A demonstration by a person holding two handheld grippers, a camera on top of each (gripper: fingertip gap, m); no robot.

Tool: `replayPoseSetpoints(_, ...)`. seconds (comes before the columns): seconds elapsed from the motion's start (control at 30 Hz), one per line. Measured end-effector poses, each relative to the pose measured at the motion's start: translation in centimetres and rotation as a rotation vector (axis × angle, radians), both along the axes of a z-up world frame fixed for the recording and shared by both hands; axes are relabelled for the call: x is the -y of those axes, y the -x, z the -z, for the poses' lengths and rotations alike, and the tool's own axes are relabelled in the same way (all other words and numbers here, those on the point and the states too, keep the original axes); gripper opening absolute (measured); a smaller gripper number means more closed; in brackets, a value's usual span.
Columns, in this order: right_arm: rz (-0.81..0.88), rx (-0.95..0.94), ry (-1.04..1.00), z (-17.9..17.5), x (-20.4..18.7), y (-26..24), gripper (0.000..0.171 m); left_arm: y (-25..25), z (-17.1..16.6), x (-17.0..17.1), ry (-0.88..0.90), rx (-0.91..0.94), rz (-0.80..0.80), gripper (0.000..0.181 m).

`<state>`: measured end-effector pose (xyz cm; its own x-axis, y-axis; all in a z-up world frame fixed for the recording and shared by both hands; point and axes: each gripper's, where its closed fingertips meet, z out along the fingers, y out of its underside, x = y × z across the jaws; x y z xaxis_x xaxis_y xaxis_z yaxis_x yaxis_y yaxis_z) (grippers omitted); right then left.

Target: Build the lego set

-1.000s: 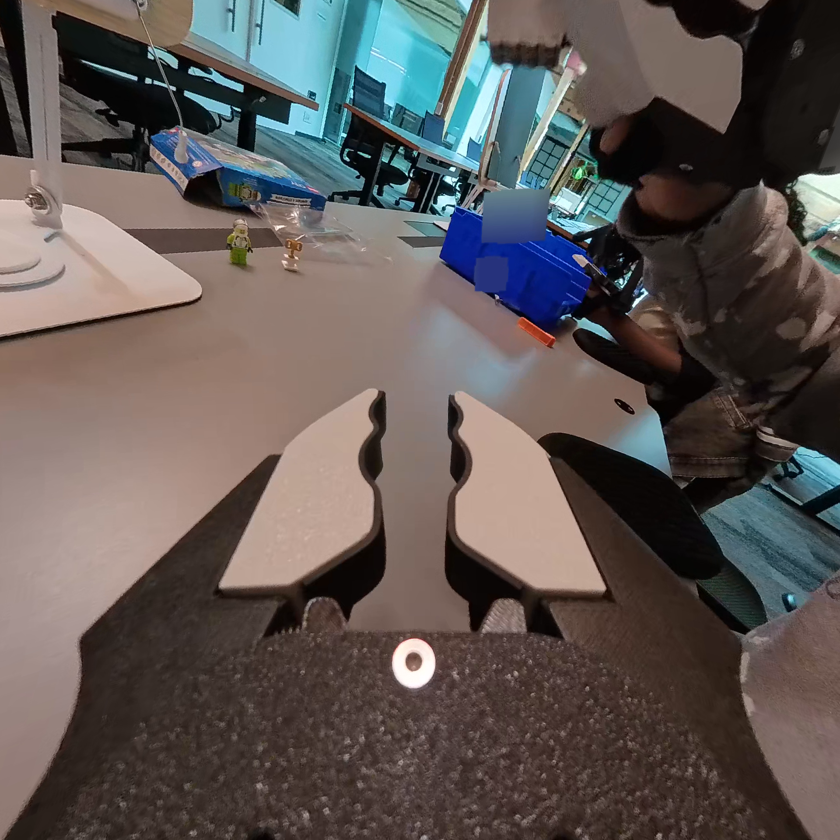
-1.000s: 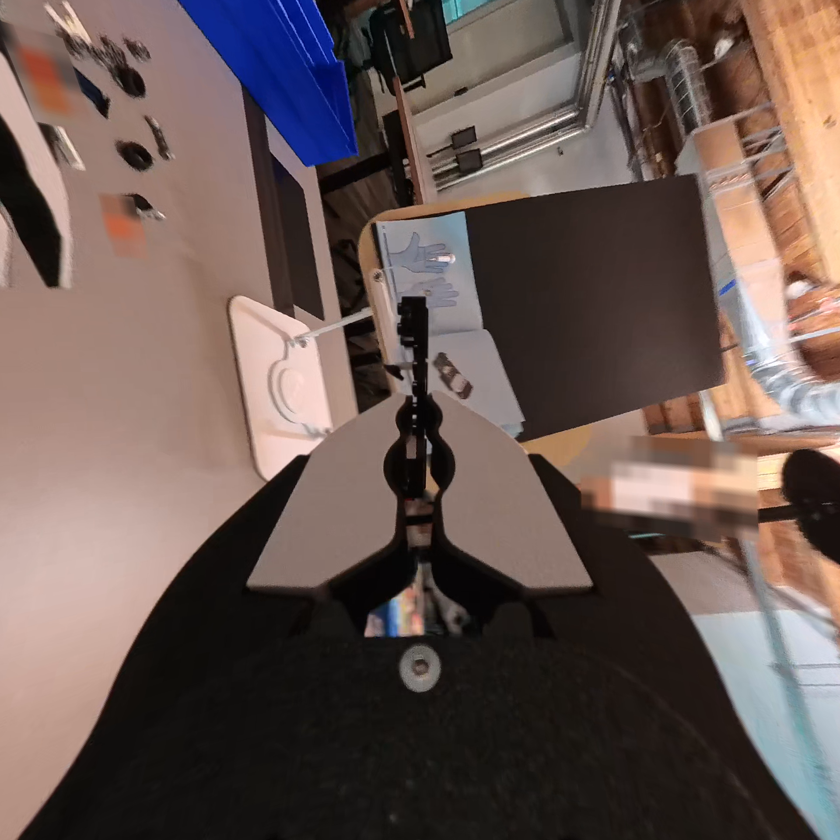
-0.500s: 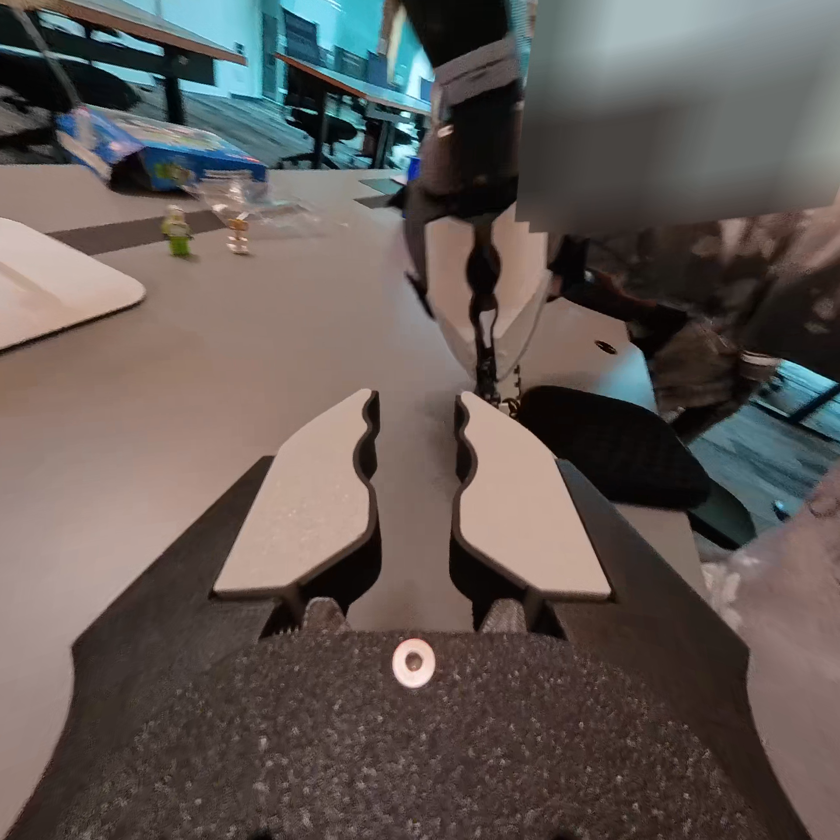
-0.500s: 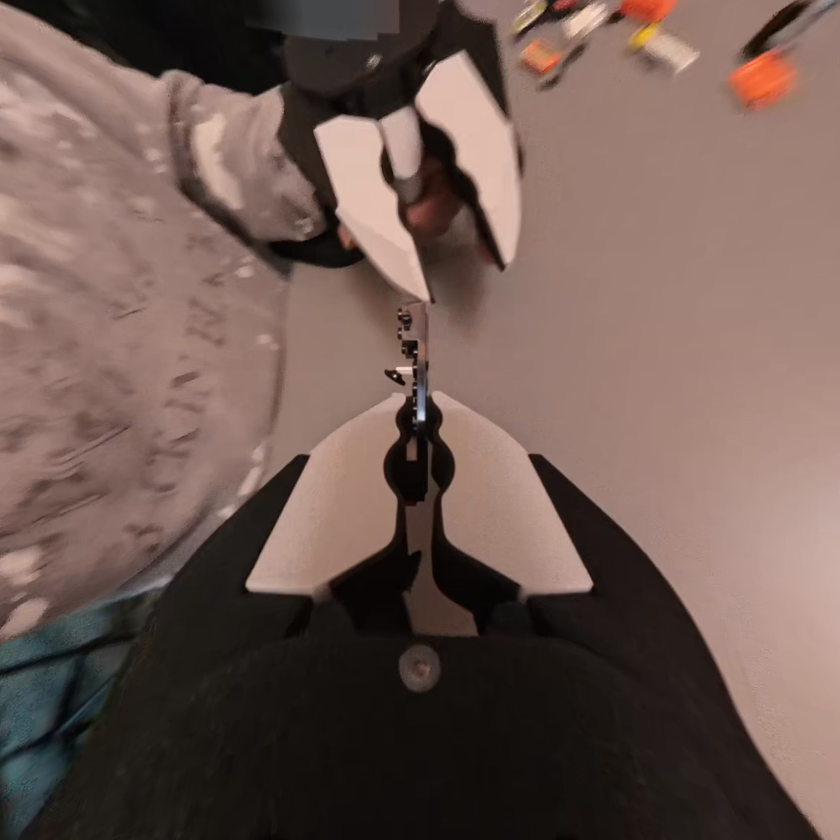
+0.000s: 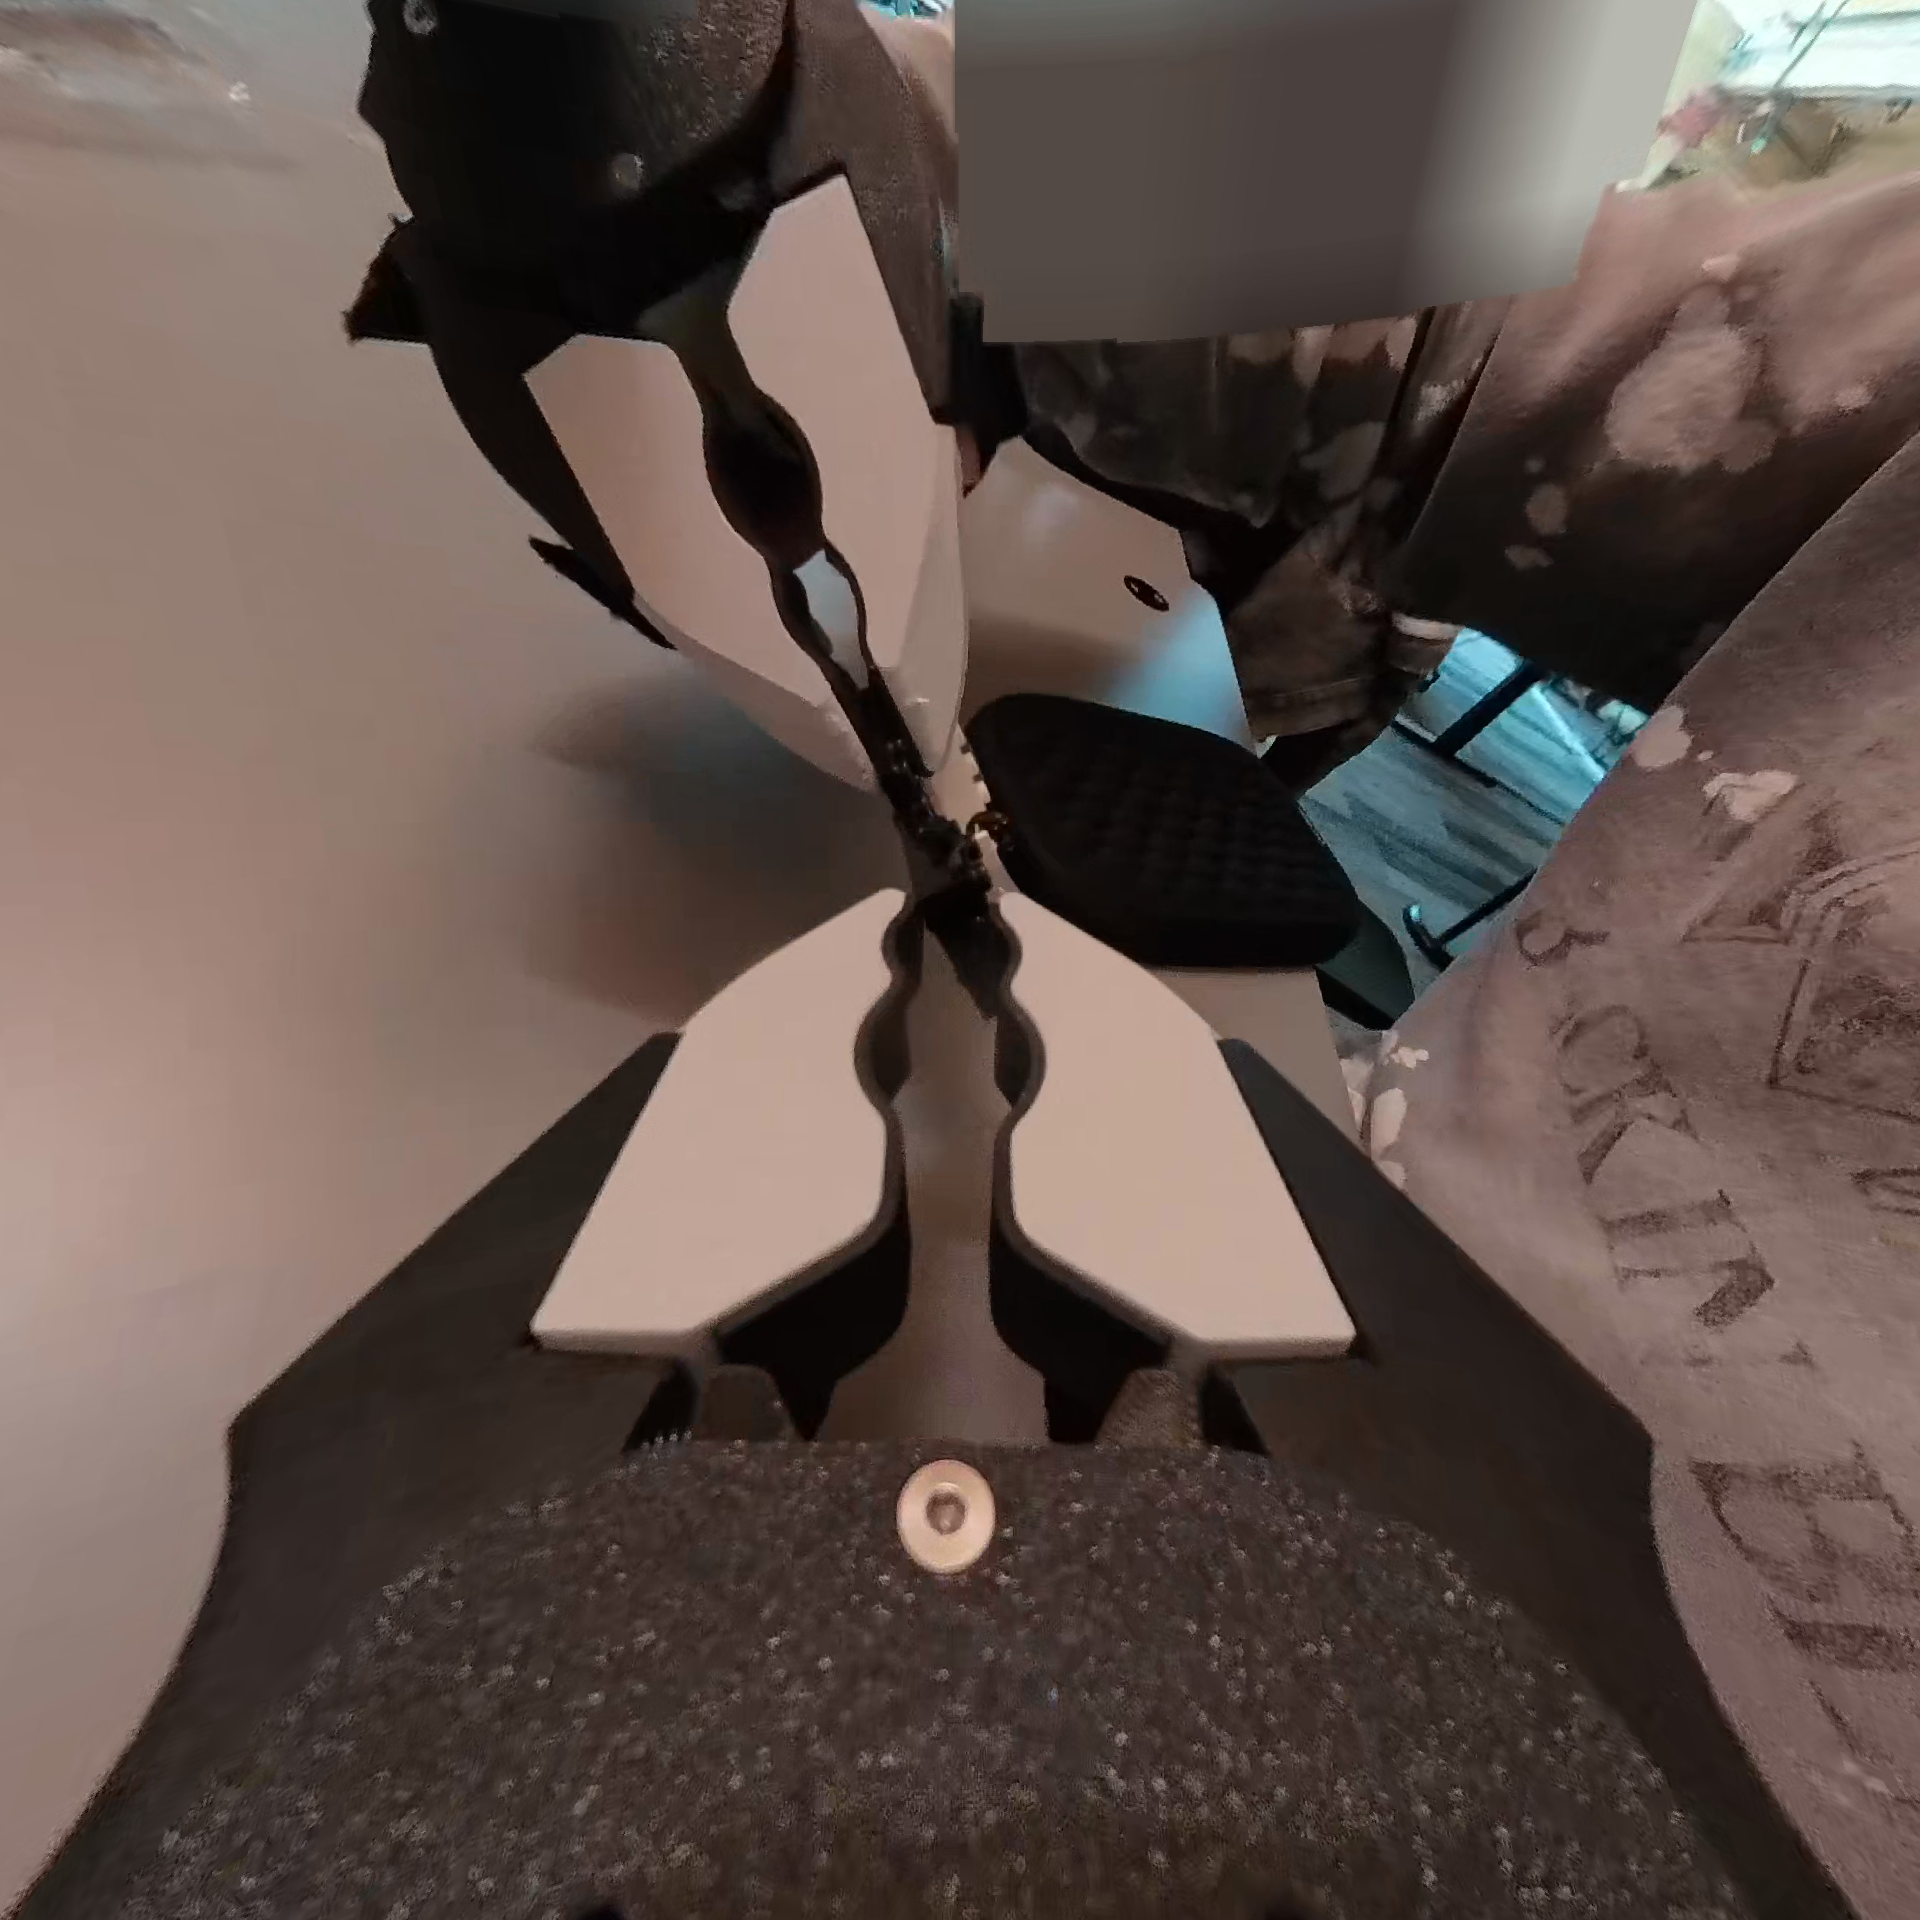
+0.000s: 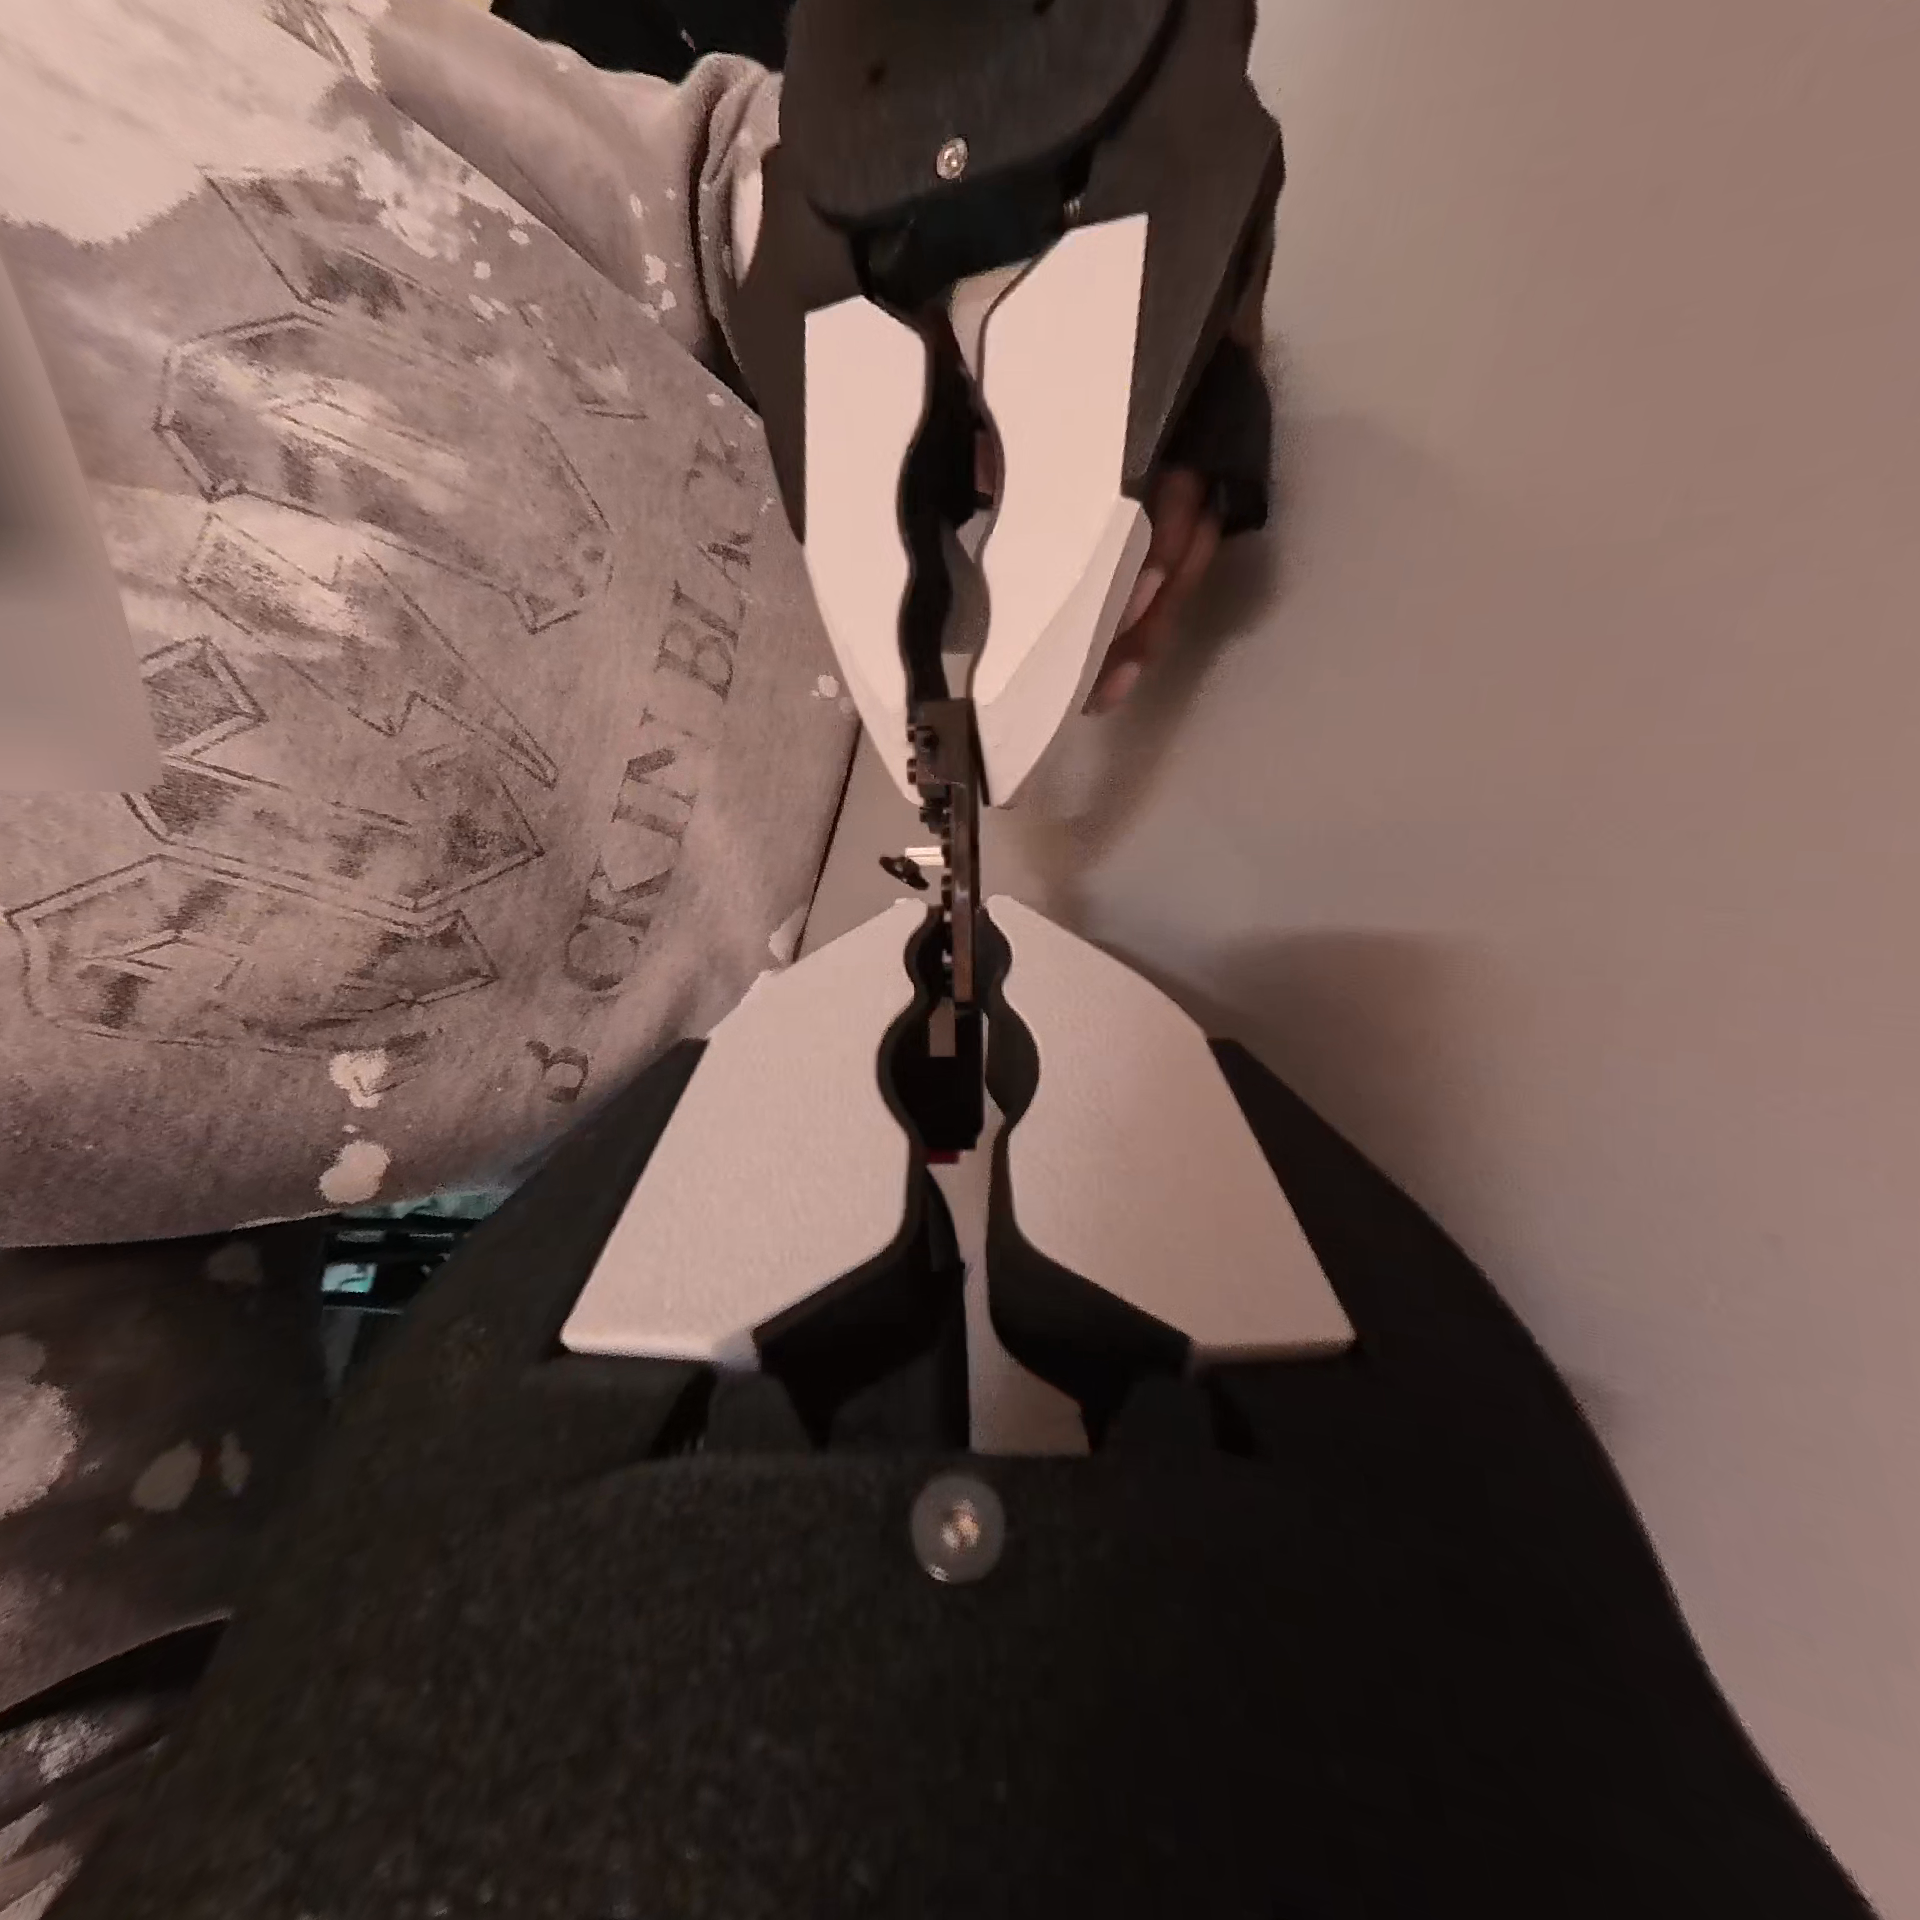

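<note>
right tongs (image 6: 951, 914) closed on one end of a thin black lego assembly (image 6: 961, 831), held edge-on above the grey tabletop (image 6: 1558, 727). left tongs (image 5: 951, 909), tip to tip with them, part-open around the assembly's other end (image 5: 940, 831); whether they grip it cannot be told. a person's printed grey sweatshirt (image 6: 364, 623) lies alongside.

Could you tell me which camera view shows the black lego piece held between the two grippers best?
The right wrist view: the black lego piece runs edge-on and sharp from the right gripper to the left gripper. The left wrist view shows only a short, blurrier stretch.
</note>
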<state>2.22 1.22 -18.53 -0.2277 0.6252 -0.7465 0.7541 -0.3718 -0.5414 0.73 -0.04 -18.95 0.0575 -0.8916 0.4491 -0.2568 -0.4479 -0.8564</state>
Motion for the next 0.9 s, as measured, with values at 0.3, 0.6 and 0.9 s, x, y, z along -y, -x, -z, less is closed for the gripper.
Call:
replayPoseSetpoints(0.3, 0.247, -0.136, -0.502, -2.6, -4.1, -0.1, 0.037, 1.4, -1.9, -2.2, 0.289, 0.160, -0.071, 0.010)
replayPoseSetpoints(0.6, 0.084, 0.057, -1.185, 1.2, -2.7, 0.8, 0.061, 0.7, -1.4, -2.7, 0.615, 0.197, -0.076, 0.010)
replayPoseSetpoints(0.9, 0.115, 0.193, -0.968, 2.1, -6.9, 1.1, 0.054, 4.5, -0.1, -7.9, 0.160, 0.020, -0.440, 0.023)
